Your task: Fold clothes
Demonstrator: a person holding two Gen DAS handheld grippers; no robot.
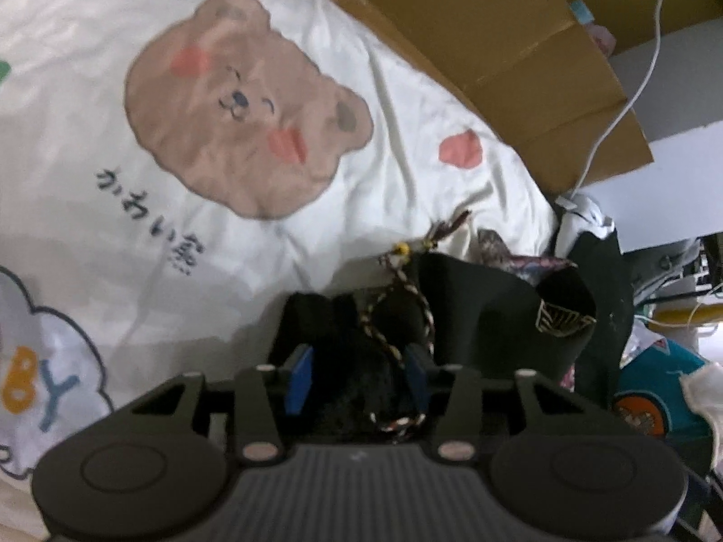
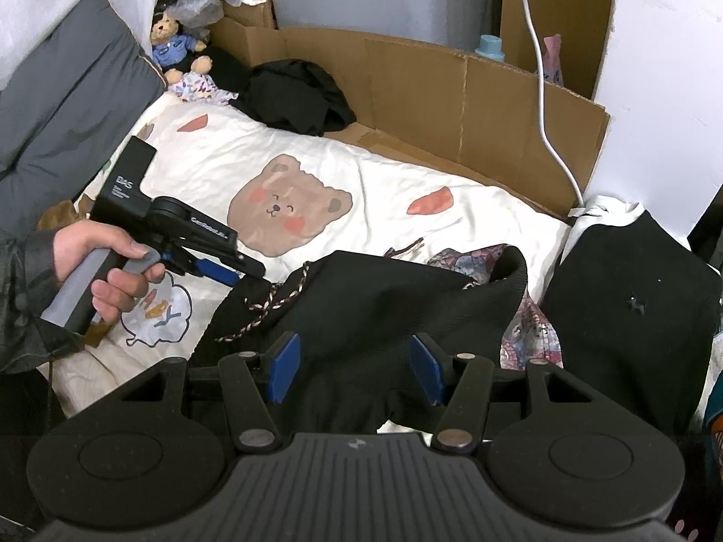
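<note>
A black garment (image 2: 375, 311) with a braided drawstring (image 2: 266, 307) lies bunched on the white bear-print bed sheet (image 2: 370, 171). My left gripper (image 2: 235, 273) is held by a hand at the garment's left edge, fingers pinched on the black fabric. In the left wrist view the left gripper (image 1: 357, 375) has black fabric (image 1: 488, 311) and the drawstring (image 1: 388, 316) between its blue pads (image 1: 300, 377). My right gripper (image 2: 354, 368) is open above the garment's near edge, blue pads (image 2: 284, 370) apart, fabric lying between them.
Brown cardboard (image 2: 474, 104) lines the bed's far side, with a white cable (image 2: 546, 126) over it. Another black garment (image 2: 293, 95) and a teddy bear (image 2: 176, 45) lie at the back. A black bag (image 2: 632, 302) stands right. A patterned cloth (image 2: 528, 334) lies beneath the garment.
</note>
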